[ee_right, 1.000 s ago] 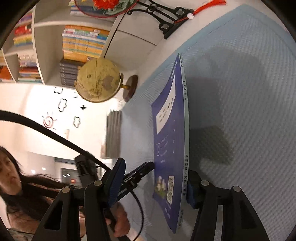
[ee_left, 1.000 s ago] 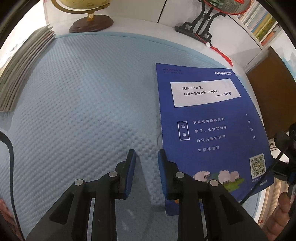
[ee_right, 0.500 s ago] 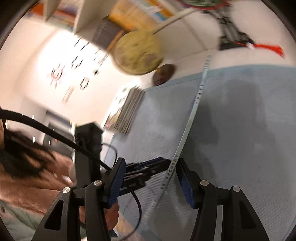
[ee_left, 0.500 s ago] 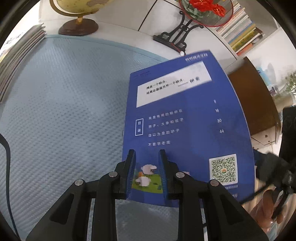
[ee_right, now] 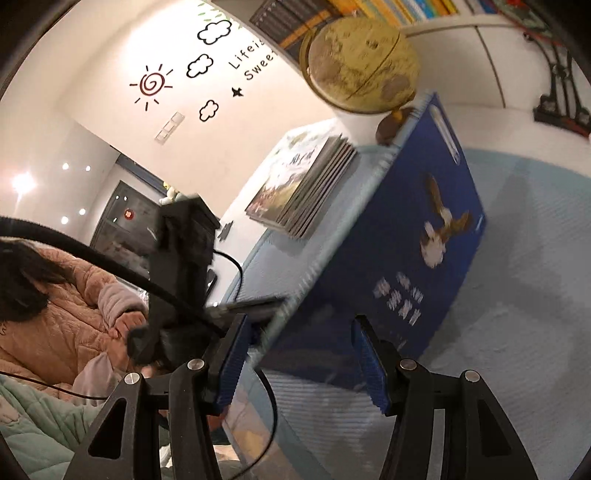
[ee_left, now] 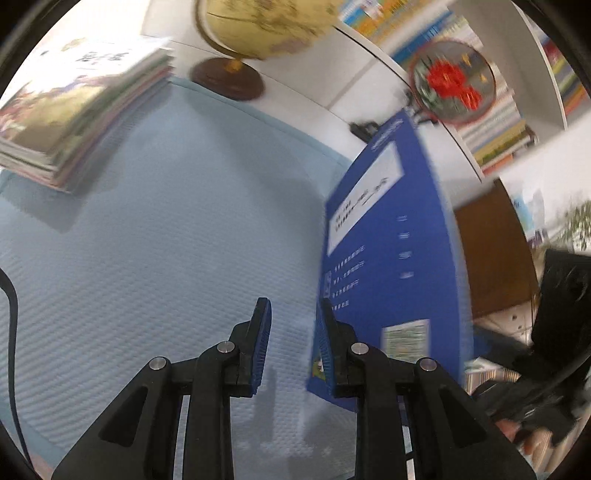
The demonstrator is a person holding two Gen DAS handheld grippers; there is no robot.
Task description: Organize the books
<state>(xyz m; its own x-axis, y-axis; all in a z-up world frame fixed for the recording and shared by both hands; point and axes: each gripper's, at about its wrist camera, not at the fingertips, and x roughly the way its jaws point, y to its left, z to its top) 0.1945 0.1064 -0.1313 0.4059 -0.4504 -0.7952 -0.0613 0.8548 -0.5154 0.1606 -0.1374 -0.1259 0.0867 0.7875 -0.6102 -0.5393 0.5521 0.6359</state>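
Observation:
A thin blue book [ee_left: 388, 258] stands tilted on its edge over the light-blue mat [ee_left: 147, 258]. Its back cover faces the left wrist view, and its front cover with a bird [ee_right: 424, 240] faces the right wrist view. My right gripper [ee_right: 301, 319] has its jaws wide apart, and the book crosses slantwise between them. My left gripper [ee_left: 291, 314] keeps a narrow gap that shows only mat. The book's near edge lies by its right finger [ee_left: 327, 332]. Seen from the right wrist, the left gripper [ee_right: 273, 301] reaches the book's spine edge. A pile of picture books [ee_left: 74, 110] lies at the mat's far left corner.
A globe [ee_left: 258, 22] on a brown foot stands behind the mat beside the pile [ee_right: 310, 184]. A round red-flower ornament [ee_left: 450, 81] and shelves of books [ee_left: 498, 140] are behind. A person in a padded coat [ee_right: 55, 314] is on the left. Brown furniture [ee_left: 491, 258] is beyond the mat's right edge.
The blue book went from lying flat to standing tilted, and its front cover now faces the right wrist view. Both grippers rose and swung toward the pile. Neither gripper's gap changed.

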